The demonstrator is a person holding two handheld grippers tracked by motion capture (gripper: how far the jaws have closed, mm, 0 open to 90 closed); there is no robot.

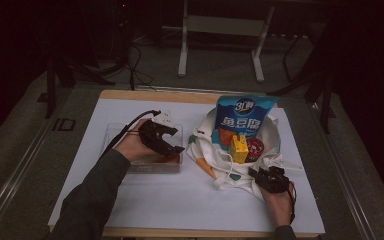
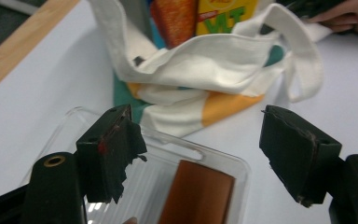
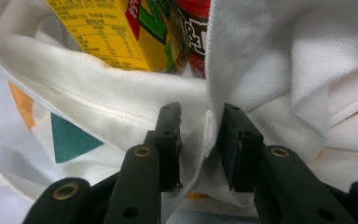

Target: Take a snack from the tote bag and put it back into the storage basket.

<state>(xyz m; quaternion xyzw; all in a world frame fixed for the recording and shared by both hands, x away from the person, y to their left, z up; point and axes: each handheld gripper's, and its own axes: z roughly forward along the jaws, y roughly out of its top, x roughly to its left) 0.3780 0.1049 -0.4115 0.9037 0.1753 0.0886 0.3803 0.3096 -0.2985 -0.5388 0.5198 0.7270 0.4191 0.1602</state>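
A white tote bag (image 1: 215, 155) with orange and green patches stands open at the table's right. It holds a blue snack pouch (image 1: 242, 117), a yellow carton (image 1: 239, 148) and a red-lidded can (image 1: 255, 148). My right gripper (image 1: 256, 173) is at the bag's near edge. In the right gripper view its jaws (image 3: 200, 140) are shut on a fold of the bag's hem (image 3: 200, 154), below the carton (image 3: 107, 32). My left gripper (image 1: 176, 140) is open above a clear plastic tray (image 1: 112, 135). A brown flat item (image 2: 198, 196) lies in the tray (image 2: 223, 161), below the gap of the gripper (image 2: 198, 121).
A white mat (image 1: 145, 195) covers the wooden table (image 1: 130, 94). The bag's loose handle (image 2: 307, 60) lies on the mat beside the other hand (image 2: 349, 18). Beyond the table stand white frame legs (image 1: 182, 50) and floor cables (image 1: 135, 65).
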